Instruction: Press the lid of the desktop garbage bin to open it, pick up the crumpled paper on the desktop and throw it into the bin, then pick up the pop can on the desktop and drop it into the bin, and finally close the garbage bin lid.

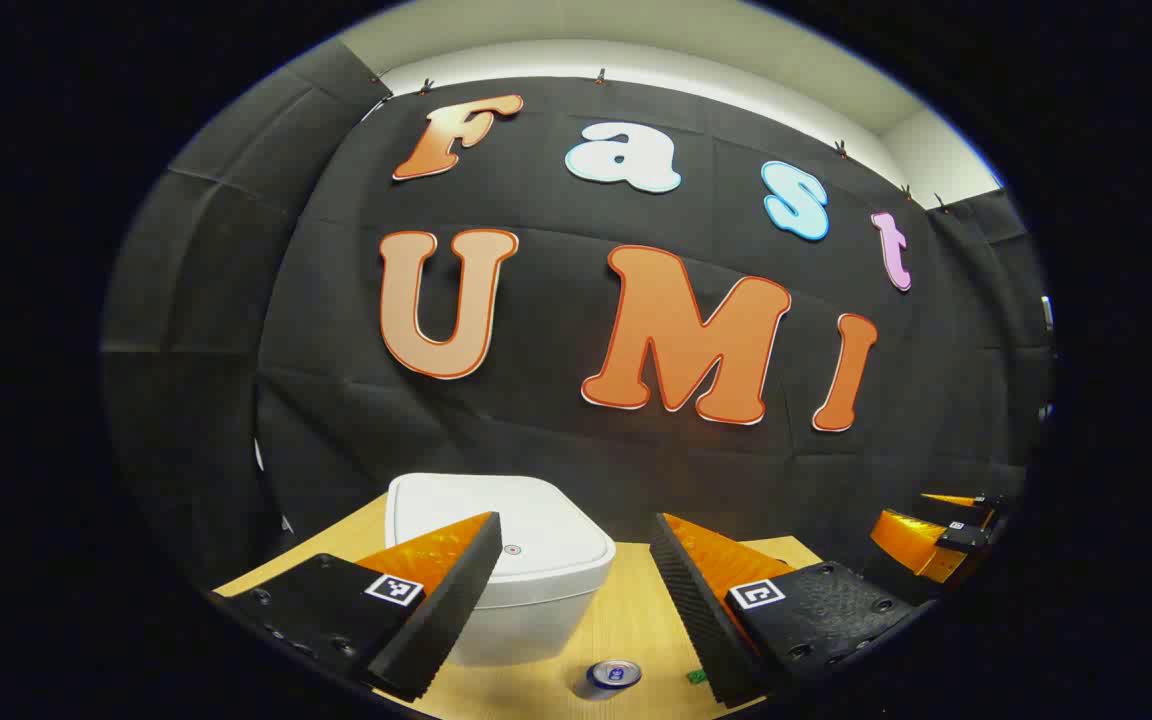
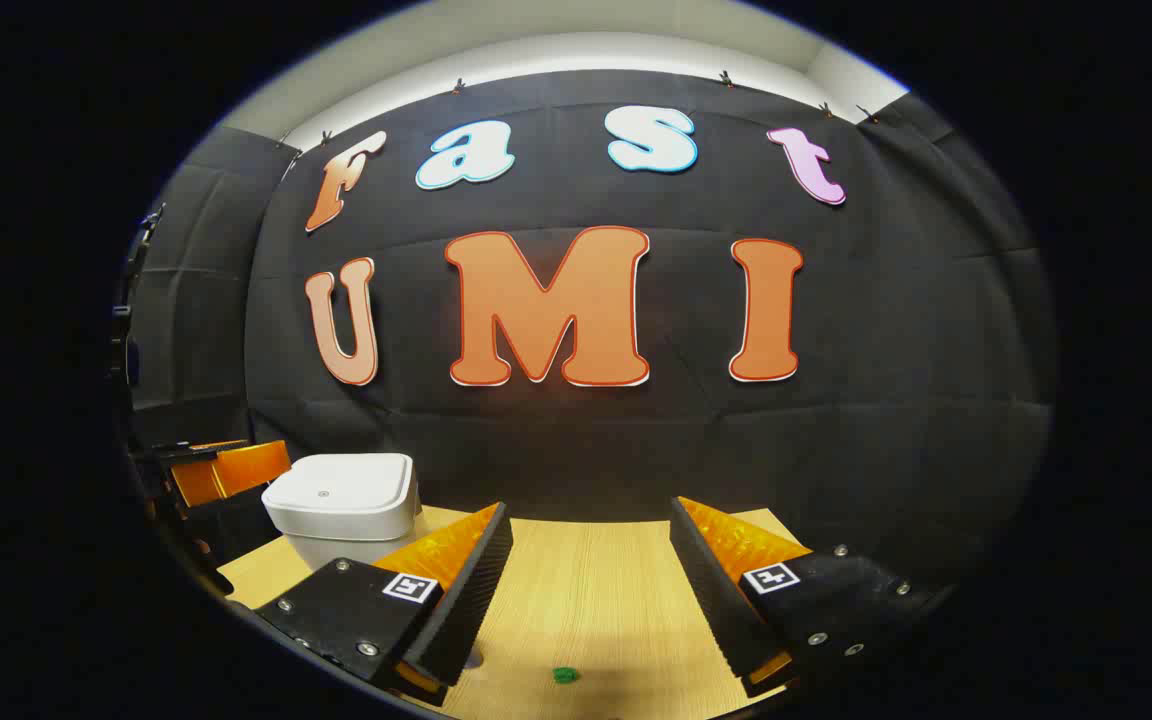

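Pressing the lid (image 1: 501, 535) of the white garbage bin (image 1: 526, 610) looks like the step in hand, since it sits flat and shut on the wooden desktop (image 1: 636, 610), and the left gripper (image 1: 576, 600) hangs just in front of the bin with its jaws wide apart and nothing between them. Best to bring one fingertip down squarely on the small round mark near the lid's front edge, pushing straight down so the bin does not slide. The pop can (image 1: 613, 675) stands just in front of the bin, while the right gripper (image 2: 586, 590), jaws also spread and empty, waits off to the bin's right.
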The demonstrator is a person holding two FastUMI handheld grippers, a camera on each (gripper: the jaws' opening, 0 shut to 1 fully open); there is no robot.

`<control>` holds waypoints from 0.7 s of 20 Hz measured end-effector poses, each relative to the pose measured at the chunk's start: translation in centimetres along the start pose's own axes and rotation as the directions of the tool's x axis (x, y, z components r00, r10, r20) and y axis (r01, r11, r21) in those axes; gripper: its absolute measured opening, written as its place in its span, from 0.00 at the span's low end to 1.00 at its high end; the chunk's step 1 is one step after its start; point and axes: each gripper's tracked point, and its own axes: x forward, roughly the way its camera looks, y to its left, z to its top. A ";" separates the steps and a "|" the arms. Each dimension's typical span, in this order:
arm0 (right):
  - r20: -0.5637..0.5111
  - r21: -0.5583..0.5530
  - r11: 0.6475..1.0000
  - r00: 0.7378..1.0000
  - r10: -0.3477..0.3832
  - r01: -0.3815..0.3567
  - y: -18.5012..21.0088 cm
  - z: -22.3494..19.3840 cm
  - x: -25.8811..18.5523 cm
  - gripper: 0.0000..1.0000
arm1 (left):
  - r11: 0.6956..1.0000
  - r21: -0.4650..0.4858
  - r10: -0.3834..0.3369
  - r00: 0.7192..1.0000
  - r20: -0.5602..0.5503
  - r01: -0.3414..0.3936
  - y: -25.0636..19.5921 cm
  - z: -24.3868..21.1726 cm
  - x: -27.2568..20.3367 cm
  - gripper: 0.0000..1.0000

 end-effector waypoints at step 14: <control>0.024 0.002 0.999 0.999 -0.039 0.039 -0.3 0.9 -1.0 0.95 | 0.995 0.049 -0.085 0.996 -0.006 0.085 -2.5 0.2 0.1 0.94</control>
